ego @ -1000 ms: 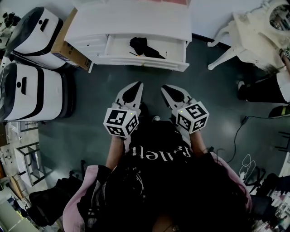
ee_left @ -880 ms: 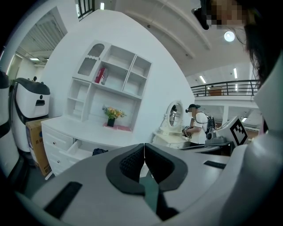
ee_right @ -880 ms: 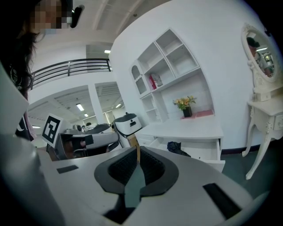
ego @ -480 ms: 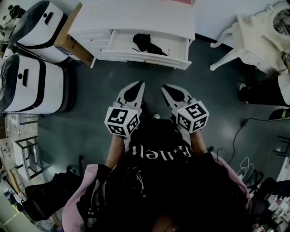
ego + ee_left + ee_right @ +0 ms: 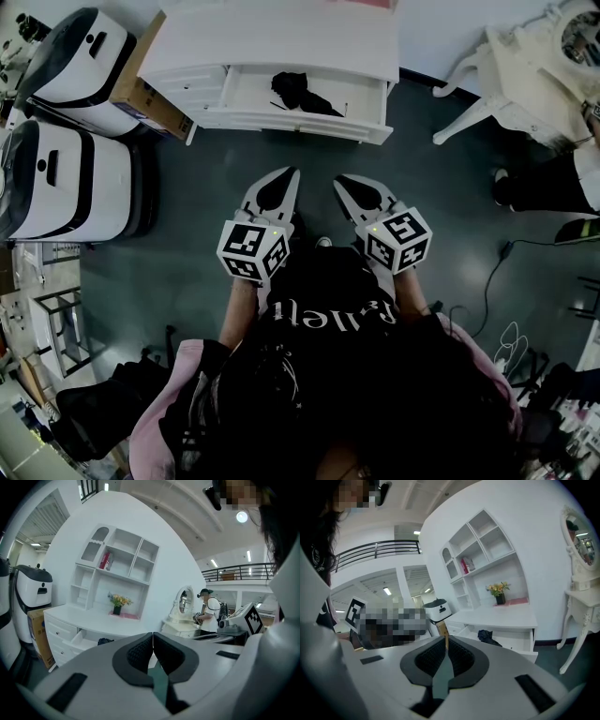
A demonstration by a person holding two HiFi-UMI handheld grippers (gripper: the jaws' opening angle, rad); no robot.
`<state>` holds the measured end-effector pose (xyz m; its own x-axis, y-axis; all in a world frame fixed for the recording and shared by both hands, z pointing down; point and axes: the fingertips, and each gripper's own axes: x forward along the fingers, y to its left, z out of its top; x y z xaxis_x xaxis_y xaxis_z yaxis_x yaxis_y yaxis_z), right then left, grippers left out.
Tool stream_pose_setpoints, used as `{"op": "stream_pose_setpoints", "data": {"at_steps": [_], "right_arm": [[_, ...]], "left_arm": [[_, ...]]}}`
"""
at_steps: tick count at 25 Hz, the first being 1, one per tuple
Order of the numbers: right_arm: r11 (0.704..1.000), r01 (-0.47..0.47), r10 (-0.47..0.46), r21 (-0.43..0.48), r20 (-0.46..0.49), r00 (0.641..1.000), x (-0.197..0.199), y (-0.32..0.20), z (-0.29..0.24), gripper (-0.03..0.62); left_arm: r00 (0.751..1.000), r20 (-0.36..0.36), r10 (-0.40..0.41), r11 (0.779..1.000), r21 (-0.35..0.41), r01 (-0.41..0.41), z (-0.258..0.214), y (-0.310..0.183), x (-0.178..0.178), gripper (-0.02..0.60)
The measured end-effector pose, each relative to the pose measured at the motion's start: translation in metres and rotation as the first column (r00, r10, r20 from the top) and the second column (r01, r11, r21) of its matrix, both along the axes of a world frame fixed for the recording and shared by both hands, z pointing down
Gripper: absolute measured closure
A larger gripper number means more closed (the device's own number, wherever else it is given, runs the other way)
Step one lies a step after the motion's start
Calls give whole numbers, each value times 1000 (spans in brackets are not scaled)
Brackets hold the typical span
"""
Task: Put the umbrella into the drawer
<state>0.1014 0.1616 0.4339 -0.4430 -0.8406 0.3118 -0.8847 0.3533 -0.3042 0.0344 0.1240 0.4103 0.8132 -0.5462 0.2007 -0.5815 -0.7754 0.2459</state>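
**Gripper state.** The left gripper (image 5: 153, 641) has its jaws pressed together with nothing between them. The right gripper (image 5: 446, 644) is likewise pressed together and empty. Both are held side by side close to the person's body, well apart from the furniture.

**Task item.** The black umbrella (image 5: 302, 94) lies folded inside the open drawer (image 5: 291, 125), below the white surface (image 5: 281, 37).

**Procedure.** The placement appears complete.
- Keep both grippers closed and clear of the drawer so the umbrella is not disturbed.
- Before any push on the drawer front, confirm that the umbrella's narrow end sits fully inside the drawer.

**Change from earlier frames.** Grippers and umbrella hold the same positions. Only the head view's framing has drifted slightly.
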Motion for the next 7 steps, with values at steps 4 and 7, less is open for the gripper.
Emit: {"op": "stream_pose_setpoints", "data": {"at_steps": [4, 7], "right_arm": [[1000, -4, 4, 2, -1, 1000, 3, -2, -2, 540], [1000, -2, 2, 3, -2, 1000, 5, -4, -3, 540]], "left_arm": [[1000, 0, 4, 1000, 4, -4, -2, -2, 3, 566], [1000, -1, 6, 1000, 4, -6, -3, -5, 5, 566]]}}
